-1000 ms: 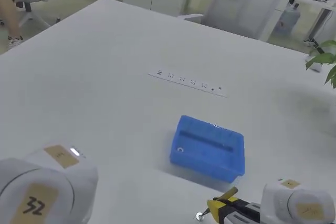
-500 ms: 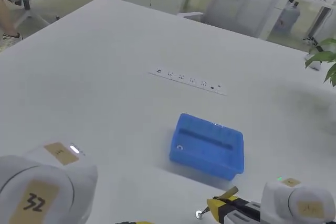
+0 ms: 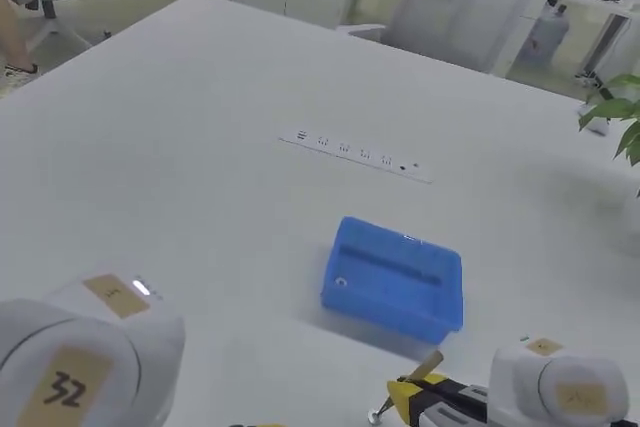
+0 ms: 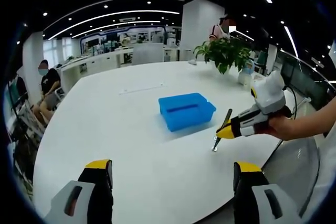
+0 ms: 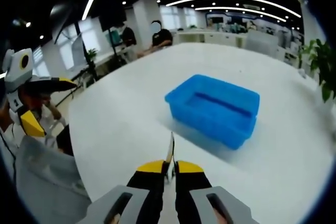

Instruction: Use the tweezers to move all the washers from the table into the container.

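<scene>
A blue container [image 3: 392, 282] stands on the white table [image 3: 180, 177], with one small washer [image 3: 341, 283] on its floor. My right gripper [image 5: 169, 169] is shut on thin tweezers [image 5: 169, 153]. It sits at the near table edge in the head view, just in front of the container. The tweezers [image 3: 382, 409] point down and to the left. A small metal piece that looks like a washer [image 4: 214, 147] is at their tip. My left gripper [image 4: 173, 177] is open and holds nothing. Its white housing [image 3: 80, 357] is at the near left.
A flush power strip [image 3: 355, 155] lies in the table beyond the container. A green plant [image 3: 615, 112] stands at the far right edge. Office chairs and desks surround the table, and people sit in the background.
The head camera has shifted a little. The right gripper with the tweezers sits slightly lower in the picture. The left gripper has not moved.
</scene>
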